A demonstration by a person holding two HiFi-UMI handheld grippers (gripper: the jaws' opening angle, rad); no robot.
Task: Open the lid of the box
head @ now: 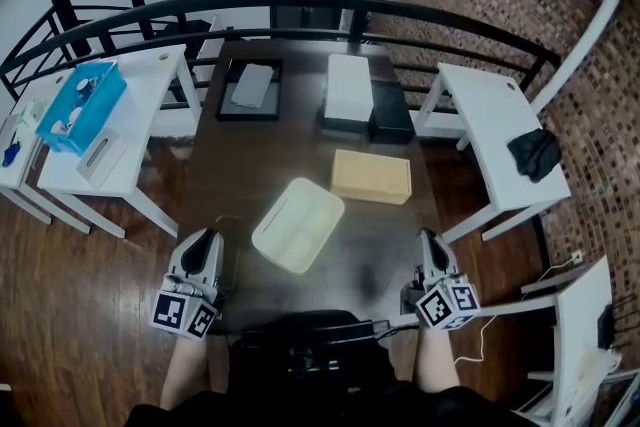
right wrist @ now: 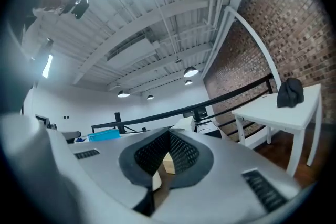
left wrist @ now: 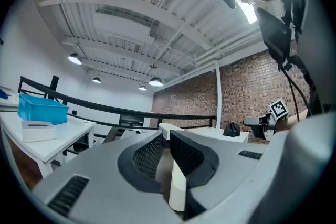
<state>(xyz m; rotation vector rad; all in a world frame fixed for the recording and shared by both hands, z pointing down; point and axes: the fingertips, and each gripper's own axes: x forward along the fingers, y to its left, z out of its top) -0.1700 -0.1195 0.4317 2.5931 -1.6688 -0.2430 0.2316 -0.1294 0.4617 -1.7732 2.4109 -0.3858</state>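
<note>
A cream box (head: 298,224) with its lid down lies slantwise in the middle of the dark table (head: 225,165). My left gripper (head: 207,237) rests at the table's near left edge, well short of the box. Its jaws stand a narrow gap apart with nothing gripped. In the left gripper view (left wrist: 165,136) a strip of the cream box (left wrist: 177,186) shows through that gap. My right gripper (head: 428,237) sits at the near right edge, its fingertips meeting in the right gripper view (right wrist: 169,132) with nothing held. Behind them I glimpse the cream box (right wrist: 156,181).
A tan box (head: 371,176) lies just beyond the cream one. Farther back are a white box (head: 348,87), a black box (head: 391,118) and a black tray (head: 250,88). White side tables flank the table, one with a blue bin (head: 82,105), one with a dark cloth (head: 535,153).
</note>
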